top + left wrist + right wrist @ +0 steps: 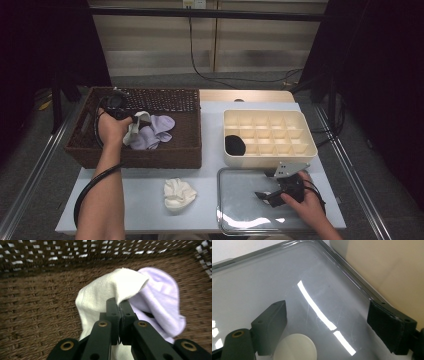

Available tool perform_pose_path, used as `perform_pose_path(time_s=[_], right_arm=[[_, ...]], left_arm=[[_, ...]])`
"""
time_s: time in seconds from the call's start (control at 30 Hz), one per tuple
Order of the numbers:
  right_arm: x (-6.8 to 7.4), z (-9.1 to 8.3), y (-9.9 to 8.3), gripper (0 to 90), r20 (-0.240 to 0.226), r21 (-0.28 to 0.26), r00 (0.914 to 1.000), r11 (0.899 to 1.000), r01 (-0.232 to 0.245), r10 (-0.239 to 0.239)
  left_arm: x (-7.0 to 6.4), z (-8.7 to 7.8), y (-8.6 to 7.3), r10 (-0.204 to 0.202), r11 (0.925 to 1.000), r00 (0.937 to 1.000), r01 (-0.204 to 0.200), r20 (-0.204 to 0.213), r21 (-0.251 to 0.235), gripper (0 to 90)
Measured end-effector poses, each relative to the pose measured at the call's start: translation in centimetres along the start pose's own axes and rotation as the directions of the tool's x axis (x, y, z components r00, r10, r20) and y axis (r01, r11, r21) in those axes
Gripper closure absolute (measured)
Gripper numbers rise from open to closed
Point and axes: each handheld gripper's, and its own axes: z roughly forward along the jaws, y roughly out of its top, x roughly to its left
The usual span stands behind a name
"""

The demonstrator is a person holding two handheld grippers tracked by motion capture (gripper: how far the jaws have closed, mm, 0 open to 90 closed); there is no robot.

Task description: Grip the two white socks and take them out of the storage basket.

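Left gripper view shows the left gripper (119, 305) with its jaws pressed together on a fold of a cream sock (107, 290), pinched near the cloth's upper edge so that it drapes down on both sides of the jaws. The sock is soft, plain, off-white knit with a rounded, folded top and no pattern (no print or label can be read on it). Just behind it, touching, lies a lilac sock (162, 302), pale purple and crumpled. Both are inside the basket (37, 315), a dark brown woven one with an open-weave wall. High view places that basket at the table's (145, 200) left rear, the cream sock raised at the left gripper's tip there (134, 124) with the lilac one beside it. A second cream bundle (178, 193) sits on the table in front of the basket. To the right stands a cream divided box (270, 137) with a black item (235, 145) in one front-left cell. The right gripper (267, 194) rests over a shiny tray (240, 215), jaws apart and holding nothing.
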Motion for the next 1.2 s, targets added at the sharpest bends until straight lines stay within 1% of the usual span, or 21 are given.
perform_pose_path(time_s=[0.13,0.17,0.2,0.23,0.27,0.33,0.43,0.47,0.5,0.57,0.67,0.7,0.77,0.8,0.97,1.03,1.07,1.1,1.13,1.17,1.2], right_arm=[[0.0,0.0,0.0,16.0,0.001,-0.001,1.0,1.0,-0.002,0.002],[0.0,0.0,0.0,16.0,0.001,-0.001,1.0,1.0,-0.002,0.002],[0.0,0.0,0.0,15.9,0.001,-0.001,1.0,1.0,-0.002,0.002],[0.0,0.0,0.0,15.9,0.0,-0.001,1.0,1.0,-0.002,0.002],[0.0,0.0,0.0,15.9,0.001,-0.001,1.0,1.0,-0.002,0.002],[0.0,0.0,0.0,15.9,0.001,-0.001,1.0,1.0,-0.002,0.002],[0.0,0.0,0.0,15.9,0.001,-0.001,1.0,1.0,-0.002,0.002],[0.0,0.0,0.0,15.9,0.001,-0.001,1.0,1.0,-0.002,0.002],[0.0,0.0,0.0,15.9,0.001,-0.001,1.0,1.0,-0.002,0.002],[0.0,0.0,0.0,15.9,0.001,-0.001,1.0,1.0,-0.002,0.002],[0.0,0.0,0.0,15.9,0.0,0.0,1.0,1.0,0.0,0.0],[0.0,0.0,0.0,15.9,0.0,0.0,1.0,1.0,0.0,0.0],[0.0,0.0,0.0,15.9,0.0,0.0,1.0,1.0,0.0,0.0],[0.0,0.0,0.0,15.9,0.0,0.0,1.0,1.0,0.0,0.0],[0.0,0.0,0.0,15.9,0.0,0.0,1.0,1.0,0.0,0.0],[0.0,0.0,0.0,15.9,0.0,0.0,1.0,1.0,0.0,0.0],[0.0,0.0,0.0,15.9,0.0,0.001,1.0,1.0,0.0,0.0],[0.0,0.0,0.0,16.0,0.0,0.0,1.0,1.0,0.0,0.0],[0.0,0.0,0.0,15.9,0.0,0.0,1.0,1.0,0.0,0.0],[0.0,0.0,0.0,15.9,0.0,0.0,1.0,1.0,0.0,0.0],[0.0,0.0,0.0,15.9,0.0,0.001,1.0,1.0,0.0,0.0]], left_arm=[[-0.3,-1.5,0.6,0.018,0.9996,0.9996,-0.018,0.021,-0.021,88.5],[-0.3,-1.5,0.6,0.018,0.9996,0.9996,-0.018,0.021,-0.021,88.5],[-0.6,-2.0,0.9,0.044,0.9987,0.9985,-0.043,0.033,-0.027,88.5],[-0.7,-2.3,1.0,0.047,0.9987,0.998,-0.046,0.043,-0.023,88.5],[-0.8,-2.5,1.1,0.045,0.9985,0.9978,-0.043,0.049,-0.033,88.5],[-1.0,-3.0,1.3,0.047,0.9984,0.9969,-0.045,0.063,-0.034,88.5],[-1.4,-3.7,1.4,0.057,0.998,0.9942,-0.054,0.091,-0.034,88.5],[-1.4,-3.7,1.4,0.057,0.998,0.9942,-0.054,0.091,-0.034,88.6],[-1.6,-4.2,1.4,0.064,0.9974,0.9928,-0.06,0.102,-0.038,88.7],[-1.7,-4.7,1.5,0.06,0.9978,0.9914,-0.056,0.117,-0.036,88.8],[-1.9,-5.3,1.4,0.056,0.9977,0.9903,-0.051,0.127,-0.045,88.8],[-1.9,-5.5,1.4,0.065,0.9972,0.9898,-0.06,0.127,-0.045,88.8],[-2.0,-5.7,1.4,0.065,0.9971,0.9897,-0.06,0.127,-0.047,88.8],[-2.1,-6.0,1.3,0.067,0.9971,0.9884,-0.062,0.136,-0.043,88.8],[-2.2,-6.5,1.1,0.059,0.9977,0.9869,-0.053,0.15,-0.042,89.0],[-2.4,-6.7,1.0,0.063,0.9975,0.9857,-0.057,0.156,-0.041,89.0],[-2.7,-7.0,0.9,0.068,0.9968,0.9852,-0.061,0.157,-0.053,88.9],[-2.7,-7.0,0.9,0.068,0.9968,0.9852,-0.061,0.157,-0.053,88.9],[-2.9,-7.3,0.8,0.087,0.9956,0.9828,-0.08,0.163,-0.049,88.9],[-3.0,-7.4,0.8,0.087,0.9955,0.9822,-0.079,0.167,-0.053,88.9],[-3.0,-7.5,0.7,0.095,0.9949,0.9802,-0.087,0.174,-0.051,88.9]])
